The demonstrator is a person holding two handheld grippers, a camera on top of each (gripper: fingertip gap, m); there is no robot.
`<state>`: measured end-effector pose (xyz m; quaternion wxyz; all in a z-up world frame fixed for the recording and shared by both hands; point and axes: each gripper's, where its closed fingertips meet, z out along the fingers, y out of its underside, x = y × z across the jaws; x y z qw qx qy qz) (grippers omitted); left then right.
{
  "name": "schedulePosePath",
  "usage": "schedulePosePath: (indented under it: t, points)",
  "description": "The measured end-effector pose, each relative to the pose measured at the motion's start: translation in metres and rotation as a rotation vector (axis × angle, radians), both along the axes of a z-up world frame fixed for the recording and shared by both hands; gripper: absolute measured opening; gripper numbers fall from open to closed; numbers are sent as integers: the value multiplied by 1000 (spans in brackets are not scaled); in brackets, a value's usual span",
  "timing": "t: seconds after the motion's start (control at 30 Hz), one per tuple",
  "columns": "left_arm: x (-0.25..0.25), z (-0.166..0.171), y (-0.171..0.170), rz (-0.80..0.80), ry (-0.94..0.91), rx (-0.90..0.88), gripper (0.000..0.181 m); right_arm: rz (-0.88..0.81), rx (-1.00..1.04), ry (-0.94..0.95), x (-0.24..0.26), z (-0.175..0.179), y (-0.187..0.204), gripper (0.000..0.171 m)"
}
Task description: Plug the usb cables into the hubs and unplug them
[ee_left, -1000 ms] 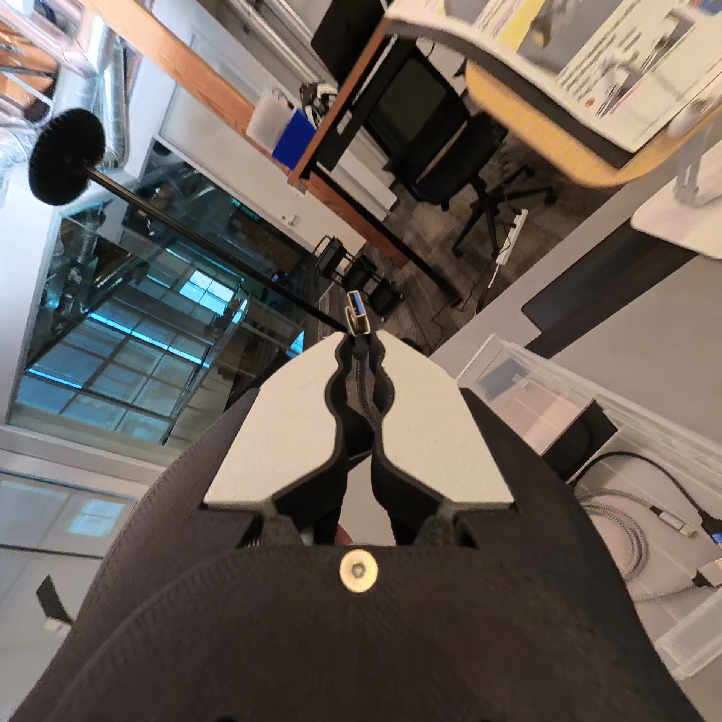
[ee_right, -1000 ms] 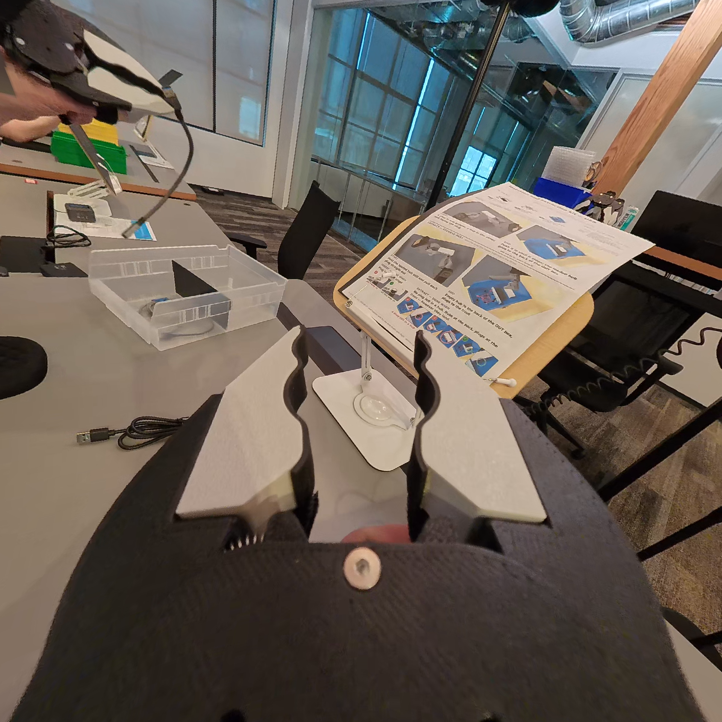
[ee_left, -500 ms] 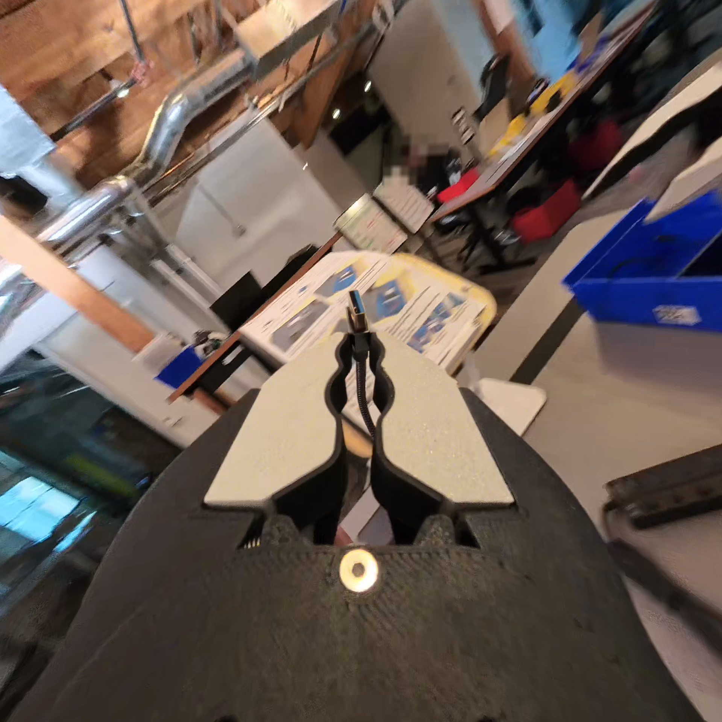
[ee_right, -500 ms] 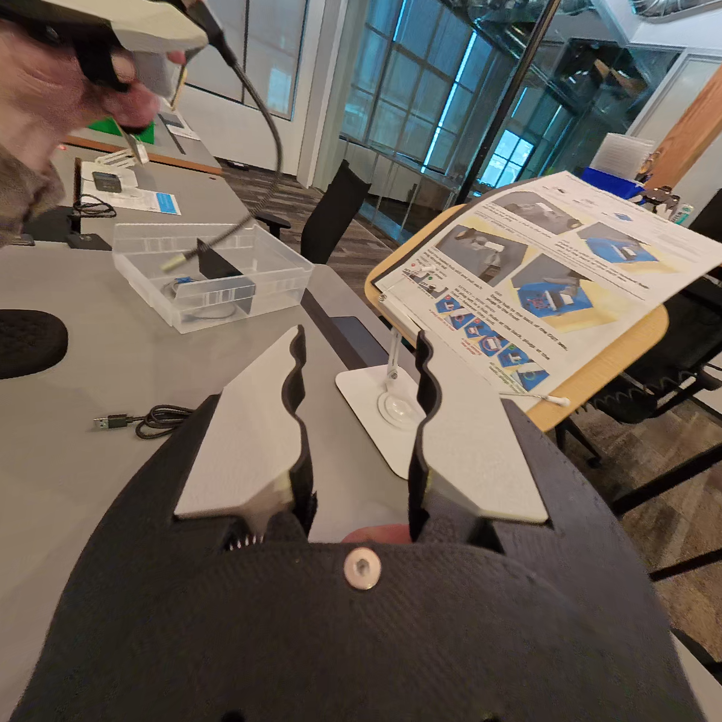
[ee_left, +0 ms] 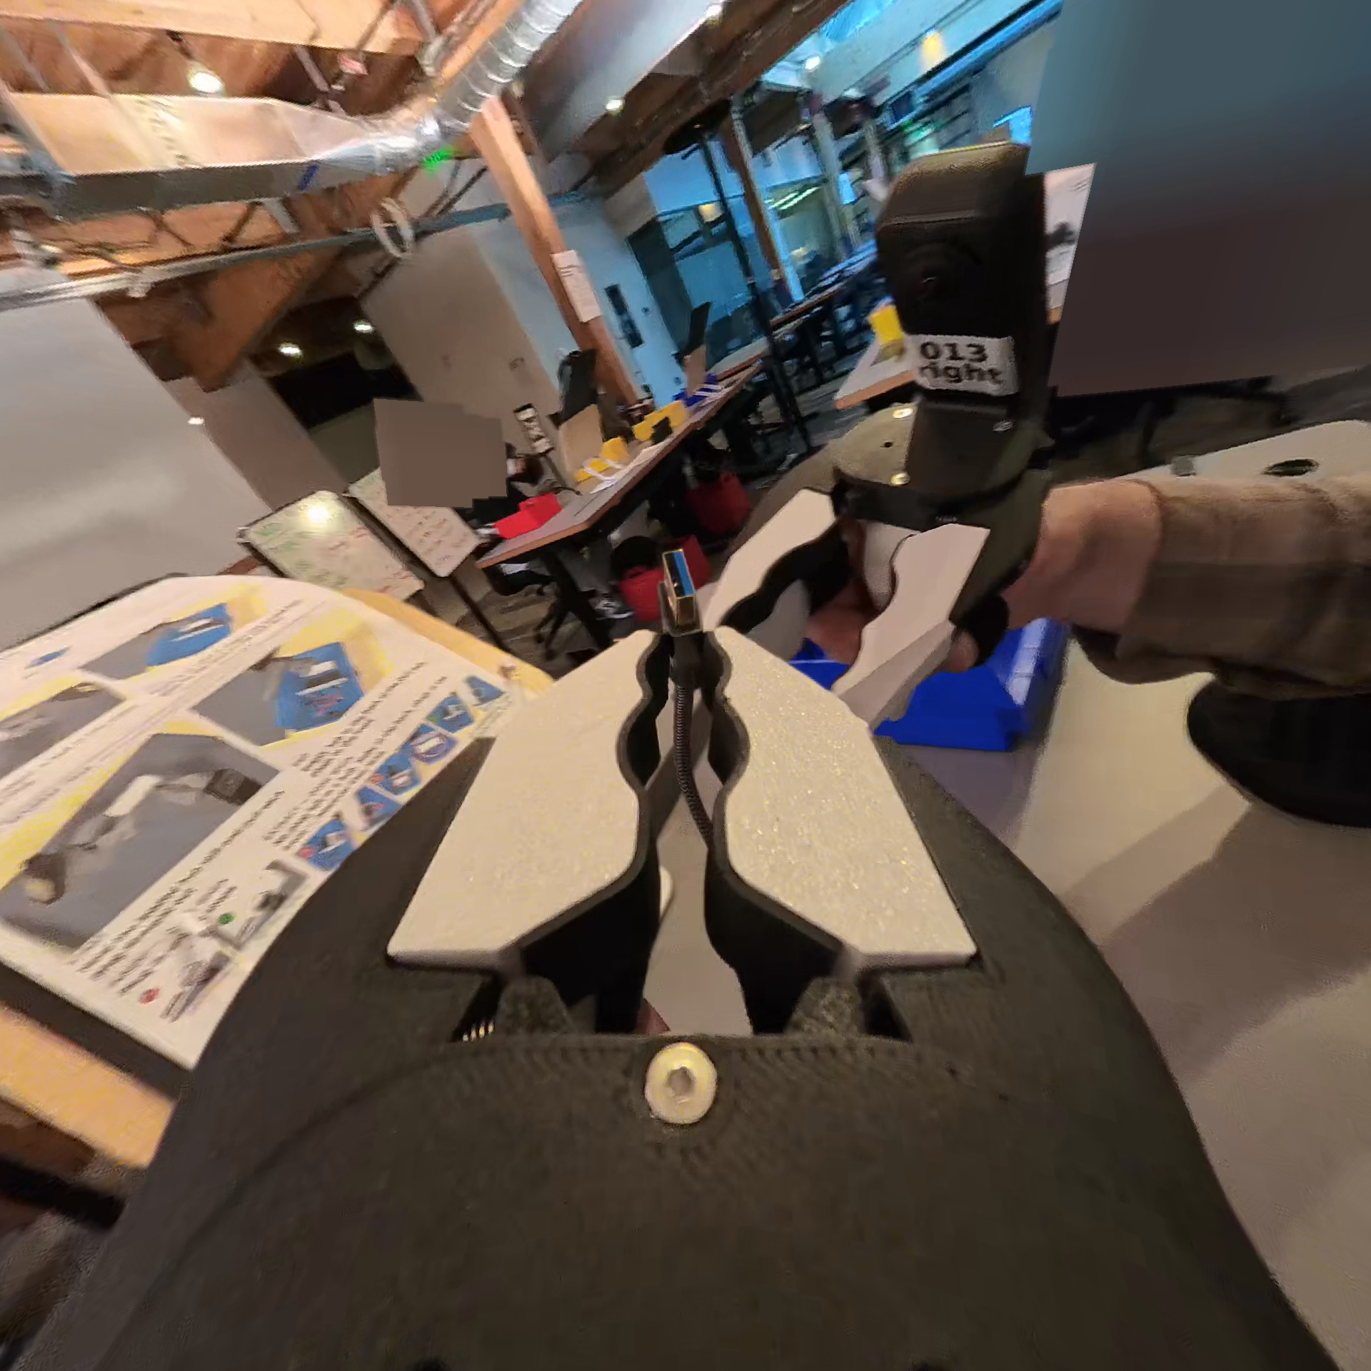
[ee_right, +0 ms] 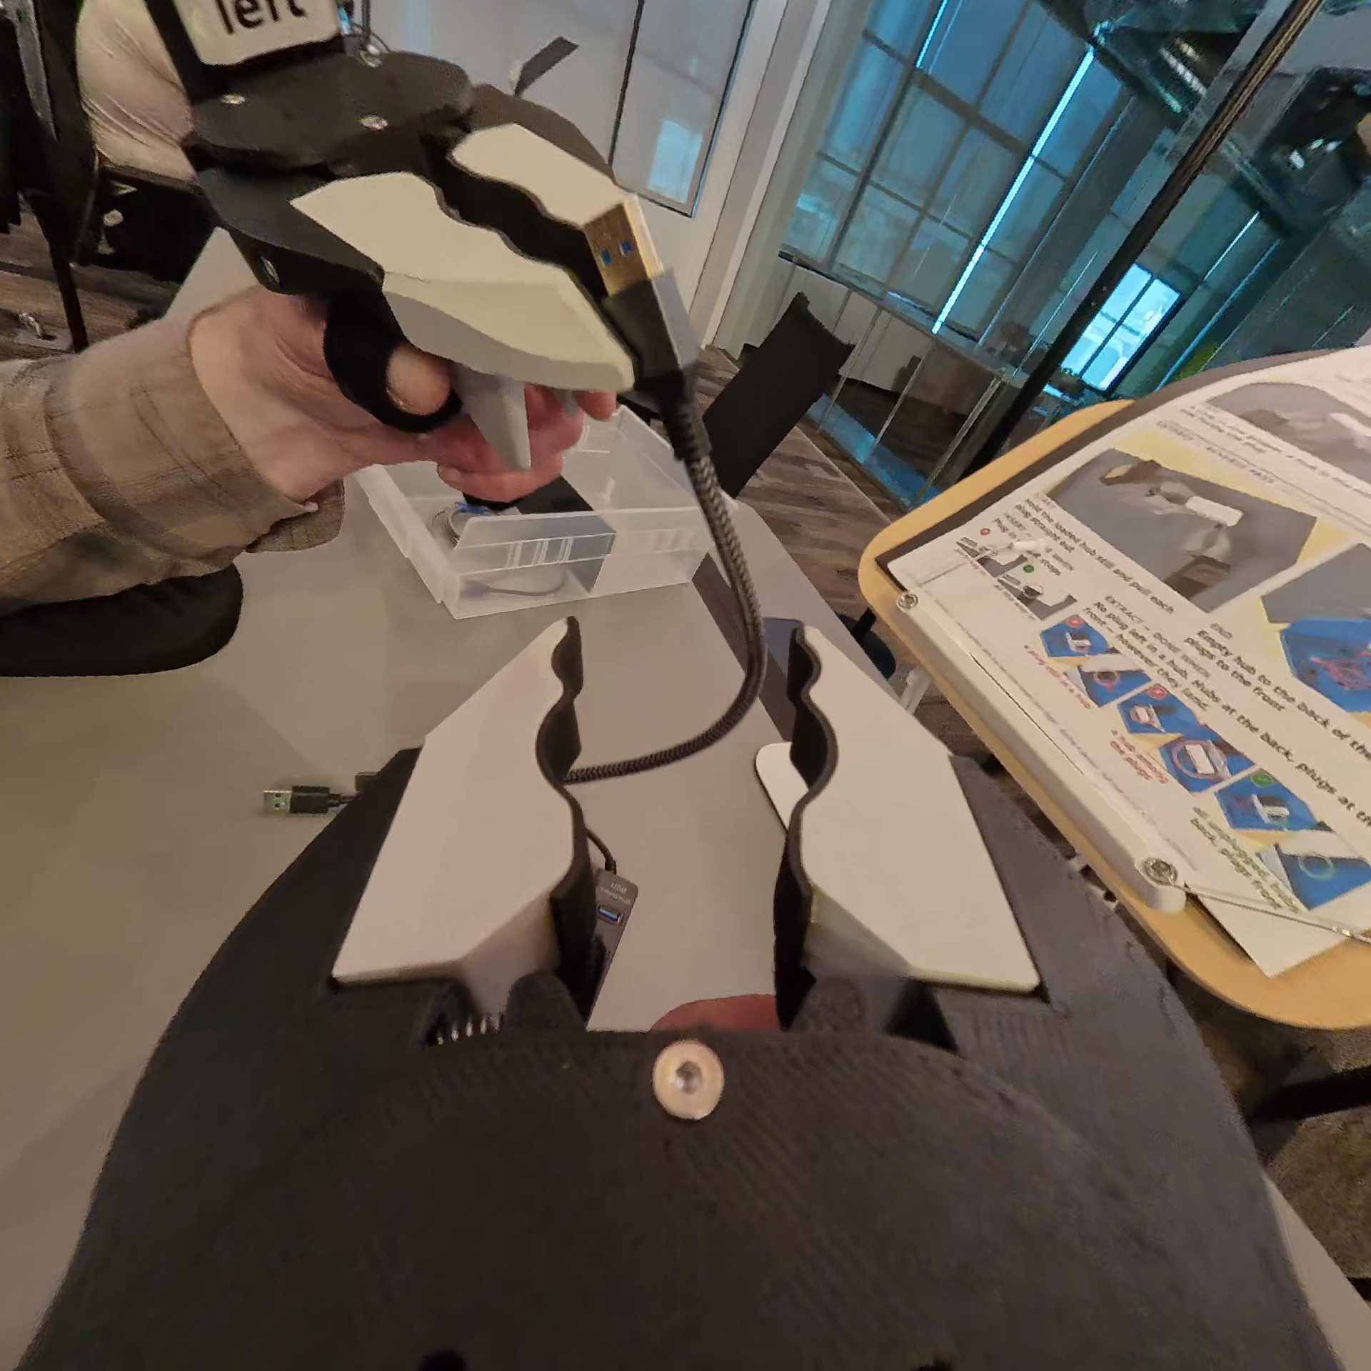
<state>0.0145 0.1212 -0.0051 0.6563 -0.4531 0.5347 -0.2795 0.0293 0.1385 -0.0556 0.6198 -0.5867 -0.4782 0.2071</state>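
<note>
Since the earlier frames we have swung the left gripper (ee_right: 623, 297) across from the far side of the desk, so that it now hangs raised in front of the right gripper (ee_right: 682, 712), and a USB hub (ee_right: 614, 901) has come into the right wrist view. The braided USB cable (ee_right: 731, 564) is pinched just behind its plug (ee_left: 679, 593) by the left gripper, whose jaws are clenched on it; the gold-shelled, blue-tongued plug juts beyond the fingertips toward 12 o'clock in the left wrist view. The cable falls from the plug in a curve and runs down behind the right gripper's left finger (ee_right: 475, 809). The hub, a dark strip with a blue port facing up, shows at about 7 o'clock from the middle of the right wrist view, low against that finger. The right gripper stands released, jaws wide and holding nothing. We judge the step in hand to be bringing plug to port: first steady the hub with the free gripper, then line the plug's flat faces with the slot before pressing straight in, since a tilted push may skid the hub. Outward lie a second black cable (ee_right: 297, 801) at 9 o'clock on the grey table (ee_right: 185, 779), a clear bin (ee_right: 593, 564) at 12 o'clock, and an instruction sheet (ee_right: 1187, 630) at 3 o'clock.
</note>
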Motion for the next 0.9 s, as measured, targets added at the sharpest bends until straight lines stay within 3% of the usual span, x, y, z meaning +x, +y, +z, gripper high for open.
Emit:
schedulePosePath:
  t: [0.23, 0.43, 0.6, 0.67, 0.8, 0.9]
  points:
    - [7, -14, -9, -99, 32, -14, 9, -14, 88, 21, -11, 7, -5, 41]
    - [13, -18, -22, -197, 11, -30, 9, 54, 76, 57, -16, 7, -14, 11]
    - [10, -23, -17, -252, -18, -91, 9, 56, 105, -17, -18, -1, -15, 2]
    - [9, -23, -13, -241, -38, -94, 10, 13, 143, -41, -16, 0, -11, 2]
    - [6, -24, -5, -156, 6, -27, 34, -78, 234, -196, -8, -7, -3, 2]
    - [7, -29, -4, -97, 78, 17, 26, -139, 312, -319, -2, -12, 2, 1]
